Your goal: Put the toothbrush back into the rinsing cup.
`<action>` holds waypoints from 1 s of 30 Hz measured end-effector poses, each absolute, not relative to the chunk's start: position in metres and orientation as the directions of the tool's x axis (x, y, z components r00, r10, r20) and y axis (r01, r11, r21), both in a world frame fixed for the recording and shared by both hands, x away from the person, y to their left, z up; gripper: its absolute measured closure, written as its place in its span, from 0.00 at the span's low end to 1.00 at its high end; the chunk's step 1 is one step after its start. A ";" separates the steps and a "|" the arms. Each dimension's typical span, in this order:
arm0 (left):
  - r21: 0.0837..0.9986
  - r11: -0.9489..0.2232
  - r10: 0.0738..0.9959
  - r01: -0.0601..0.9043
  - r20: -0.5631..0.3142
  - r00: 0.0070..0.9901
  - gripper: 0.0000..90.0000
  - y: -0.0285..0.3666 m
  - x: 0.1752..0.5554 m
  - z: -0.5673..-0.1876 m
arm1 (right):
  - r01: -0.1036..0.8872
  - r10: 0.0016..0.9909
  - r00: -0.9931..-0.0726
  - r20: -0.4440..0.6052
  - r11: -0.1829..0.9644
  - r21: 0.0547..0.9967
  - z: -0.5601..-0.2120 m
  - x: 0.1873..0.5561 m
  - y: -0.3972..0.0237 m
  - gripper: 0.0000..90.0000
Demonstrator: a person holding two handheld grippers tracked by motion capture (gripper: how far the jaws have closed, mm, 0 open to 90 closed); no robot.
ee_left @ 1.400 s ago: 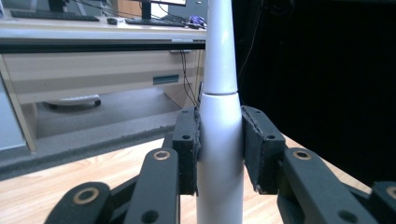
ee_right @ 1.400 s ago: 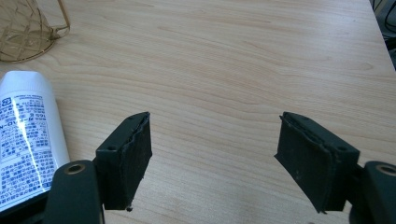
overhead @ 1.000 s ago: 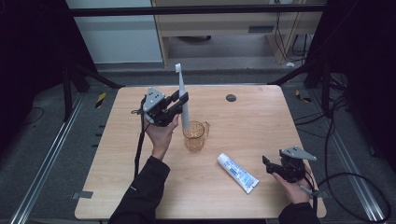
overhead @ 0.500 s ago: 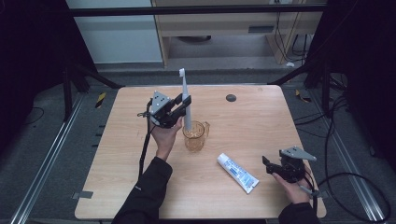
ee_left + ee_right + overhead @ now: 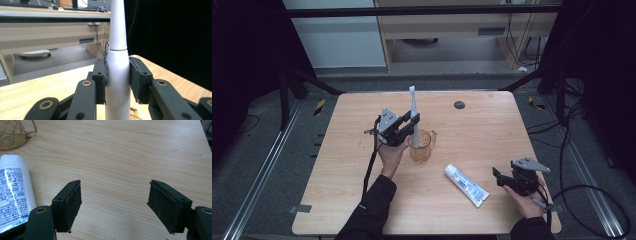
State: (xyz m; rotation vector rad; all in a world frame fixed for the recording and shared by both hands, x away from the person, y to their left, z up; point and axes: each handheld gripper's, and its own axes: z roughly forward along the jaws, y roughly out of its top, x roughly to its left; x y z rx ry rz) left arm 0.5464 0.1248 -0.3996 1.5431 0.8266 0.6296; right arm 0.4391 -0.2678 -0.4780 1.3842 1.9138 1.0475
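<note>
Above the amber cup (image 5: 422, 147), the left gripper (image 5: 408, 126) clamps an upright white electric toothbrush (image 5: 414, 116).

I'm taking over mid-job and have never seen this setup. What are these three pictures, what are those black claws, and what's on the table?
No robot arm here: a person holds a two-jaw gripper in each hand. The high view looks down on the wooden table from the person's side. The other two pictures come from cameras riding on the grippers, looking along their black jaws.

The left gripper is clamped on a white electric toothbrush, held upright with its lower end at the mouth of a clear amber cup; how far in it reaches I cannot tell. In the left gripper view both pads press its handle.

The right gripper is open with nothing between its pads, just above the table near the right edge. Beside it lies a white toothpaste tube. A small dark round thing sits near the far edge.
</note>
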 end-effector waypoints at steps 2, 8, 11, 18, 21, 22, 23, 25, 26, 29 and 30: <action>0.988 -0.033 0.797 0.150 -0.065 0.601 0.75 0.125 0.545 -0.403 | 0.519 0.948 -0.318 0.010 0.165 0.839 -0.478 0.439 -0.268 0.30; 0.986 -0.052 0.796 0.158 -0.055 0.602 0.75 0.129 0.541 -0.413 | 0.520 0.948 -0.317 0.007 0.168 0.837 -0.478 0.439 -0.268 0.30; 0.986 -0.058 0.789 0.158 -0.052 0.613 0.75 0.128 0.539 -0.415 | 0.519 0.948 -0.317 0.005 0.170 0.838 -0.479 0.439 -0.267 0.30; 0.984 -0.064 0.786 0.166 -0.053 0.616 0.75 0.129 0.534 -0.423 | 0.519 0.949 -0.315 0.006 0.167 0.838 -0.478 0.439 -0.267 0.30; 0.982 -0.076 0.785 0.173 -0.048 0.617 0.75 0.129 0.533 -0.427 | 0.519 0.949 -0.315 0.006 0.167 0.838 -0.479 0.439 -0.267 0.30; 0.981 -0.079 0.785 0.177 -0.048 0.618 0.75 0.128 0.533 -0.429 | 0.517 0.949 -0.315 0.005 0.167 0.839 -0.479 0.439 -0.267 0.30; 0.981 -0.079 0.785 0.177 -0.048 0.618 0.75 0.128 0.533 -0.429 | 0.517 0.949 -0.315 0.005 0.167 0.839 -0.479 0.439 -0.267 0.30; 0.980 -0.087 0.785 0.179 -0.043 0.618 0.75 0.127 0.532 -0.431 | 0.519 0.949 -0.315 0.006 0.166 0.838 -0.479 0.439 -0.267 0.30; 0.980 -0.088 0.786 0.180 -0.043 0.617 0.75 0.127 0.531 -0.432 | 0.521 0.949 -0.314 0.007 0.166 0.838 -0.479 0.439 -0.267 0.30; 0.979 -0.094 0.787 0.181 -0.038 0.616 0.75 0.127 0.530 -0.435 | 0.520 0.950 -0.313 0.006 0.166 0.838 -0.479 0.439 -0.267 0.30; 0.978 -0.097 0.787 0.183 -0.038 0.616 0.75 0.127 0.530 -0.435 | 0.519 0.950 -0.313 0.006 0.166 0.838 -0.479 0.439 -0.267 0.30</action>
